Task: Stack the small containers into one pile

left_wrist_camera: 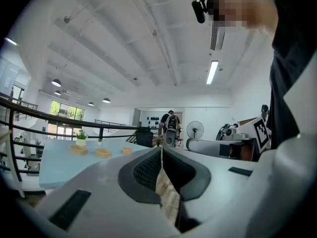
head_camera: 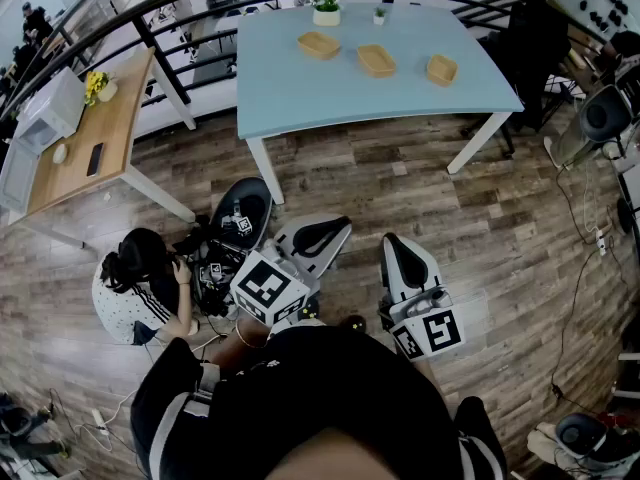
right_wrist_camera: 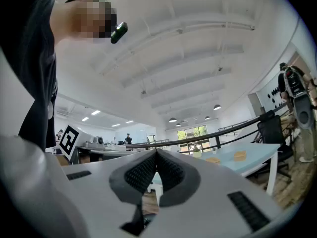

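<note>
On blue table [head_camera: 300,88]: 3 containers [head_camera: 376,60] apart | plant [head_camera: 326,8] behind | L gripper [head_camera: 325,233], R gripper [head_camera: 400,250] closed, empty

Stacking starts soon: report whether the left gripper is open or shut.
Shut: the left gripper has its fingers touching at the tips, nothing between them.

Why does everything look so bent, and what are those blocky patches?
Head view: the wide lens bows the railing and table edges. Left gripper view: the ceiling lamp glares; the mosaic was added afterwards to hide a face. Right gripper view: same mosaic, dark round border, containers tiny and soft.
</note>
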The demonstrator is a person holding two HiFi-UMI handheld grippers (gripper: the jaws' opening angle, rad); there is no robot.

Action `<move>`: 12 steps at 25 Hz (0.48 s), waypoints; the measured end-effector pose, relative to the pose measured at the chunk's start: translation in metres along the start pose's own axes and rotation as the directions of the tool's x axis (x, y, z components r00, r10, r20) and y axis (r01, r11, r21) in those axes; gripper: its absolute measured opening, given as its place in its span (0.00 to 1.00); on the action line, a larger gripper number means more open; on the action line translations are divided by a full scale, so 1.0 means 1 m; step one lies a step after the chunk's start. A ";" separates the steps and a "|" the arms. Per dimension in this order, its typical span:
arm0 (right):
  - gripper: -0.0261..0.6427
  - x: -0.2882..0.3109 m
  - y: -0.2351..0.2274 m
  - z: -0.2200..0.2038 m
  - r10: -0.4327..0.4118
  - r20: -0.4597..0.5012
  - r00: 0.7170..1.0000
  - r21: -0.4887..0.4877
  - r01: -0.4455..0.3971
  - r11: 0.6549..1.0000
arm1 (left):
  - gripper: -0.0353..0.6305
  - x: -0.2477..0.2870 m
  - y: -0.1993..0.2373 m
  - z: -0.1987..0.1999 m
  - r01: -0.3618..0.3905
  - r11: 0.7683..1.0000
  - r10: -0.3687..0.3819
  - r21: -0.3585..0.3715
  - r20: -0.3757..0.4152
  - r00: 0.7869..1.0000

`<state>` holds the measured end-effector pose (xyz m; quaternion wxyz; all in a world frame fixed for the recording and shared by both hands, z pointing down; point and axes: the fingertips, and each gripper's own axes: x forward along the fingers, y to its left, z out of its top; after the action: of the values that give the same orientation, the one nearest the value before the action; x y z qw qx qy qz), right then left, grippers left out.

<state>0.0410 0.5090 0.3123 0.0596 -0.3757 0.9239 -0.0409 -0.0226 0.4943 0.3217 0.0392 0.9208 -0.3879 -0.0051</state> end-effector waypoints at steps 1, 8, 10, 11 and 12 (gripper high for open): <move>0.04 -0.001 -0.001 0.000 0.002 0.002 1.000 0.001 -0.002 1.000 | 0.09 0.001 -0.001 0.000 -0.001 1.000 0.001 0.001 0.001 1.000; 0.04 -0.004 0.000 0.001 0.008 0.016 1.000 0.013 -0.008 1.000 | 0.09 -0.002 -0.004 0.001 -0.015 1.000 0.015 0.007 -0.003 1.000; 0.04 -0.008 -0.002 0.002 0.004 0.032 0.999 0.032 -0.005 0.999 | 0.09 -0.001 -0.007 -0.001 -0.022 1.000 0.022 0.003 -0.009 1.000; 0.04 -0.010 -0.003 0.002 0.005 0.038 0.999 0.044 -0.007 0.999 | 0.09 -0.001 -0.008 -0.002 -0.025 1.000 0.025 -0.001 -0.012 1.000; 0.04 -0.012 -0.004 0.001 0.008 0.042 0.999 0.054 -0.010 0.998 | 0.09 0.000 -0.009 -0.004 -0.026 1.000 0.026 -0.003 -0.016 1.000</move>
<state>0.0521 0.5148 0.3126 0.0894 -0.3706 0.9226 -0.0580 -0.0164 0.5012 0.3247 0.0439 0.9157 -0.3995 0.0019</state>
